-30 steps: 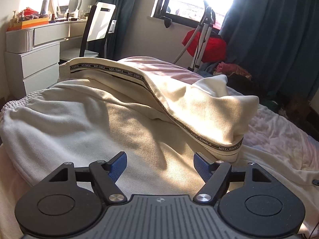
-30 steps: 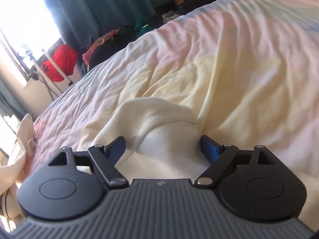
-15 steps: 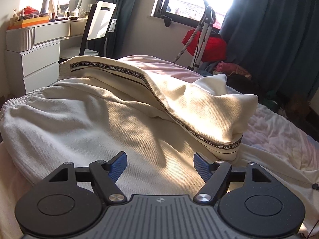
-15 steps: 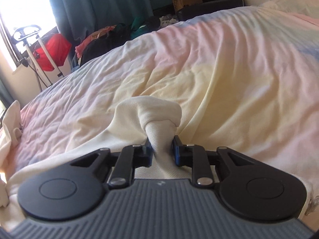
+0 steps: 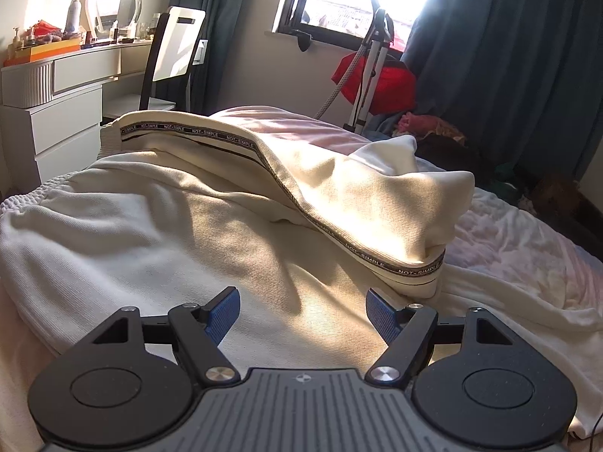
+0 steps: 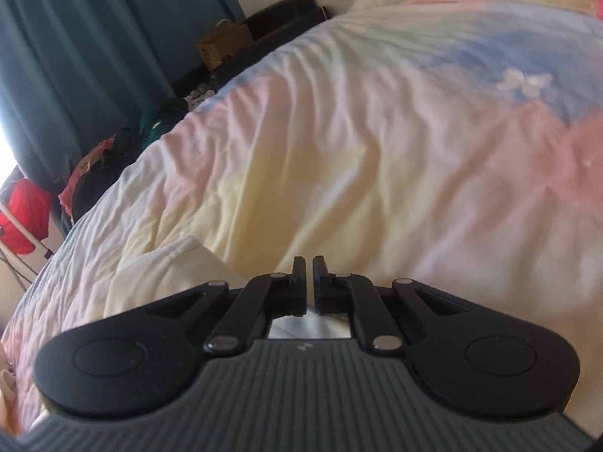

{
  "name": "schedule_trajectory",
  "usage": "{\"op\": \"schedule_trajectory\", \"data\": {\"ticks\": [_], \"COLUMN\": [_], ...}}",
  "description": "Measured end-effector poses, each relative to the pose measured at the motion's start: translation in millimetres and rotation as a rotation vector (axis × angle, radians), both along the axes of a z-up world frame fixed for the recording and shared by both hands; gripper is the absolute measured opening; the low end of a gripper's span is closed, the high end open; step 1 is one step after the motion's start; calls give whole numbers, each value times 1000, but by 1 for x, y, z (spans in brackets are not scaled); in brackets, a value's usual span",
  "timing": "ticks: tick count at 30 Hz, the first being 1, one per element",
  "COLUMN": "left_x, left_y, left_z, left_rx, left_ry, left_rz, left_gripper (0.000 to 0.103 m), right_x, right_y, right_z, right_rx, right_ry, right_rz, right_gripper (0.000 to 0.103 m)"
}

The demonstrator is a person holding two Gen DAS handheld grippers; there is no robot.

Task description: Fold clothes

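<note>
A cream garment (image 5: 158, 233) with a black lettered band (image 5: 399, 269) lies bunched on the bed in the left wrist view, one part folded over itself. My left gripper (image 5: 303, 307) is open and empty, just above the cream cloth. My right gripper (image 6: 309, 277) is shut, with cream cloth (image 6: 177, 263) showing to the left and under the fingers; the pinch itself is hidden between the pads, and the view is blurred.
The bed has a pastel rainbow cover (image 6: 395, 143). A white dresser (image 5: 56, 113) and chair (image 5: 173, 49) stand at the left. A red bag and stand (image 5: 377, 75), dark curtains and clothes on the floor are beyond the bed.
My right gripper closed on a bunch of cream cloth and has lifted and swung right over the bed cover. The left gripper has stayed still and open.
</note>
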State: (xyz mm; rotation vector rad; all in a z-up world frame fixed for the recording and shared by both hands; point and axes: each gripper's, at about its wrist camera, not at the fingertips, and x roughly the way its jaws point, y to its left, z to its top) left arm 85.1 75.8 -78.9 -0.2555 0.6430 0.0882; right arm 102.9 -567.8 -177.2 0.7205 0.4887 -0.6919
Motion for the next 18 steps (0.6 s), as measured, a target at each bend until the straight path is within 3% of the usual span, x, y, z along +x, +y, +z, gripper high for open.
{"op": "schedule_trajectory", "data": {"ticks": [4, 7, 11, 18], "left_x": [-1, 1, 4, 29], "left_y": [-5, -12, -23, -57], "left_z": [0, -3, -8, -3], "left_rx": [15, 58, 100, 221], "left_ry": [-5, -7, -6, -80], "left_rz": [-17, -39, -78, -207], "left_gripper": [76, 76, 76, 83], "right_x": [-5, 0, 7, 7], "right_y": [-4, 13, 58, 148], "right_z": [-5, 15, 55, 105], "right_rx": [39, -39, -129, -139], "right_ry": [-16, -25, -94, -198], "right_rz": [-34, 12, 169, 434], "right_gripper": [7, 7, 8, 10]}}
